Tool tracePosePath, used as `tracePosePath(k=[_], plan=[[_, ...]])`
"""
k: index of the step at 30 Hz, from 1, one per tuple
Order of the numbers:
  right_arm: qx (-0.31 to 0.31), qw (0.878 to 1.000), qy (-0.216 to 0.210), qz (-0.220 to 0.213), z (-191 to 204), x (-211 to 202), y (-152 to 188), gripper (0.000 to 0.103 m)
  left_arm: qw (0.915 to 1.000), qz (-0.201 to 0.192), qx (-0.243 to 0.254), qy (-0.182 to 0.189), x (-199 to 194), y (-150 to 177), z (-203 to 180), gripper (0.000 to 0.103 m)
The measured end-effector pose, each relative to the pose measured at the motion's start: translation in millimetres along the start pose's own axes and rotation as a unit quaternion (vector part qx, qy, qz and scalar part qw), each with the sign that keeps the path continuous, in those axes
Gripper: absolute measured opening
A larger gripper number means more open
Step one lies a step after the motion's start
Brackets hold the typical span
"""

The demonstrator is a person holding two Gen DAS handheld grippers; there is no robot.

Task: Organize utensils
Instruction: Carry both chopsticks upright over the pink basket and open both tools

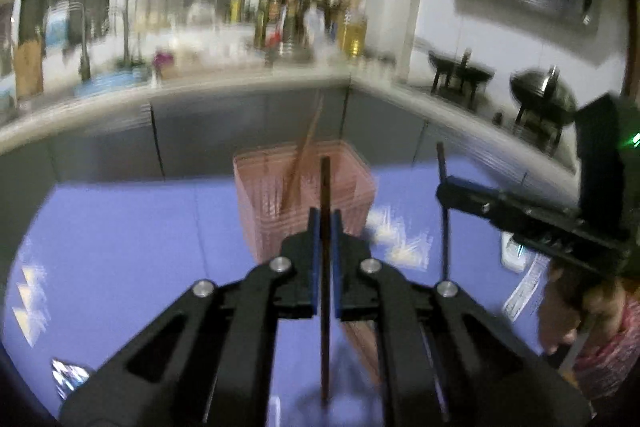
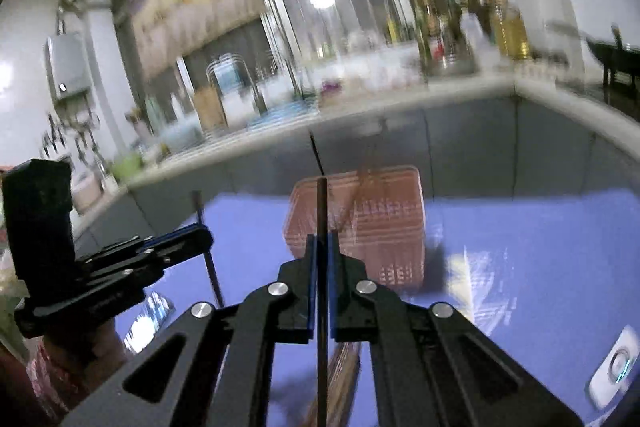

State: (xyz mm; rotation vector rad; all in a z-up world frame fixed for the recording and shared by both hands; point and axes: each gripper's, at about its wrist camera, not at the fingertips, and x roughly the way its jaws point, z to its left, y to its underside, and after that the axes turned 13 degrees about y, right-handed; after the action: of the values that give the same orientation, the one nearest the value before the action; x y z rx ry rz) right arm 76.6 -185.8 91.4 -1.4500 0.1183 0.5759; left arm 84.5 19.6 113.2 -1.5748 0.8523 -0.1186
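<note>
My left gripper (image 1: 326, 223) is shut on a dark chopstick (image 1: 325, 187) that stands upright between its blue pads. My right gripper (image 2: 321, 247) is shut on another dark chopstick (image 2: 320, 203), also upright. Each gripper shows in the other's view: the right gripper (image 1: 444, 187) at right, the left gripper (image 2: 202, 233) at left. A pink slotted utensil basket (image 1: 304, 195) stands on the blue table ahead, with a brown chopstick (image 1: 304, 151) leaning in it. In the right wrist view the basket (image 2: 360, 223) is just past the fingertips. Both views are blurred.
More brown chopsticks (image 2: 344, 367) lie on the blue table (image 1: 120, 247) under the grippers. A white device (image 2: 614, 367) lies at the right. Behind the table runs a grey counter (image 1: 240, 83) crowded with bottles and dishes.
</note>
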Motion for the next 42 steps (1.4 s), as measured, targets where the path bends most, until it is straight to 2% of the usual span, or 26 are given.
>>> tracePosePath(k=[4, 7, 11, 13, 16, 18, 20, 25, 28, 30, 32, 34, 35, 36, 40, 42], plan=[[0.002, 0.998, 0.006, -0.064, 11.5, -6.2, -54.0, 0.005, 0.9979, -0.055, 0.034, 0.000, -17.7, -58.5, -13.1, 0.004], [0.004, 0.995, 0.018, -0.102, 16.6, 3.8, -97.6, 0.005, 0.9938, -0.088, 0.063, -0.023, -14.2, -98.4, -16.9, 0.004], [0.017, 0.988, 0.049, -0.145, 20.1, 33.6, -134.0, 0.005, 0.9889, -0.101, 0.087, -0.065, 12.4, -131.1, -10.2, 0.004], [0.022, 0.985, 0.069, -0.159, 19.8, 51.1, -139.5, 0.005, 0.9881, -0.095, 0.089, -0.082, 30.7, -138.3, 0.9, 0.004], [0.036, 0.982, 0.094, -0.162, 14.7, 84.0, -138.3, 0.005, 0.9898, -0.072, 0.080, -0.094, 62.3, -136.6, 20.1, 0.004], [0.042, 0.984, 0.097, -0.146, 10.2, 104.4, -132.4, 0.005, 0.9913, -0.048, 0.071, -0.100, 82.1, -127.2, 32.8, 0.004], [0.049, 0.988, 0.095, -0.115, 2.0, 128.8, -121.5, 0.005, 0.9929, -0.028, 0.062, -0.098, 94.7, -116.5, 43.6, 0.004], [0.058, 0.992, 0.091, -0.059, -2.8, 154.2, -91.0, 0.005, 0.9958, 0.015, 0.032, -0.085, 119.5, -91.8, 62.3, 0.004], [0.058, 0.995, 0.078, -0.024, 0.9, 164.4, -80.7, 0.005, 0.9943, 0.040, 0.019, -0.097, 132.9, -79.9, 67.0, 0.006], [0.060, 0.995, 0.080, -0.014, 2.0, 164.1, -76.7, 0.007, 0.9921, 0.052, 0.014, -0.114, 134.2, -74.3, 68.2, 0.020], [0.070, 0.994, 0.078, -0.009, 1.5, 158.2, -76.0, 0.012, 0.9920, 0.045, 0.003, -0.118, 126.0, -72.1, 71.0, 0.030], [0.074, 0.994, 0.081, -0.022, 2.4, 144.1, -78.5, 0.027, 0.9917, 0.026, -0.004, -0.126, 111.9, -73.0, 70.2, 0.030], [0.074, 0.993, 0.084, -0.033, 3.7, 134.9, -79.2, 0.041, 0.9914, 0.011, -0.008, -0.130, 99.8, -72.6, 67.9, 0.030], [0.072, 0.992, 0.089, -0.053, 6.3, 119.4, -79.5, 0.049, 0.9913, 0.003, -0.009, -0.132, 92.1, -72.1, 64.4, 0.030], [0.067, 0.992, 0.081, -0.069, 12.0, 80.4, -70.7, 0.049, 0.9892, -0.037, -0.008, -0.142, 50.3, -57.5, 45.4, 0.030], [0.068, 0.993, 0.077, -0.066, 13.3, 55.4, -49.3, 0.049, 0.9893, -0.039, -0.012, -0.140, 34.8, -37.5, 35.0, 0.030]])
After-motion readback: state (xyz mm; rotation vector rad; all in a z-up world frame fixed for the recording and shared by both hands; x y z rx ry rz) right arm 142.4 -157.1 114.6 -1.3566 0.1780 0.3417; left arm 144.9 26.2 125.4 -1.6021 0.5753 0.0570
